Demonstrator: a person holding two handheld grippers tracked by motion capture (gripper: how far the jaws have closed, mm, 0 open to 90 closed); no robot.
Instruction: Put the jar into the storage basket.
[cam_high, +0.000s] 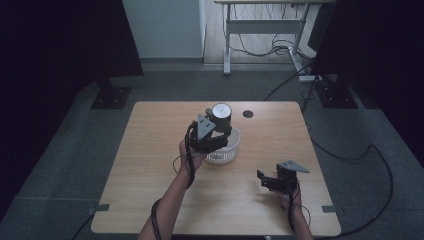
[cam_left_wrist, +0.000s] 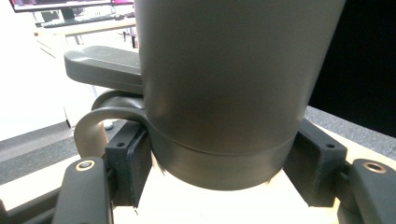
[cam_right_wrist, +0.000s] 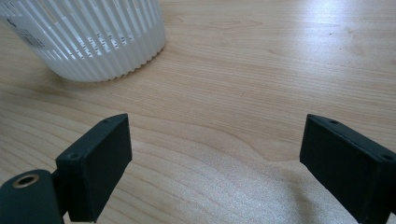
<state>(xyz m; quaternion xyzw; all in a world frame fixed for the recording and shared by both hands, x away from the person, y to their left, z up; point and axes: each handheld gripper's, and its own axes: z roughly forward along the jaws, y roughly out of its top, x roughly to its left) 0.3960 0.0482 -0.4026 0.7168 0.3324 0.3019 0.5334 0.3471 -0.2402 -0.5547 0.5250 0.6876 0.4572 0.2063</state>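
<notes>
wooden table on grey carpet, dark curtains around.

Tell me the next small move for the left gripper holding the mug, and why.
Probably lower the mug straight down into the white basket. The left gripper is shut on it, just above the basket's rim, while the right gripper rests open on the table, apart.

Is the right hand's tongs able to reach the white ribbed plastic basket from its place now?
Probably yes. The right tongs stand open over bare wooden table, nothing between them and the white ribbed plastic basket. But the left tongs hold a grey metal mug above the basket, crowding its top.
</notes>
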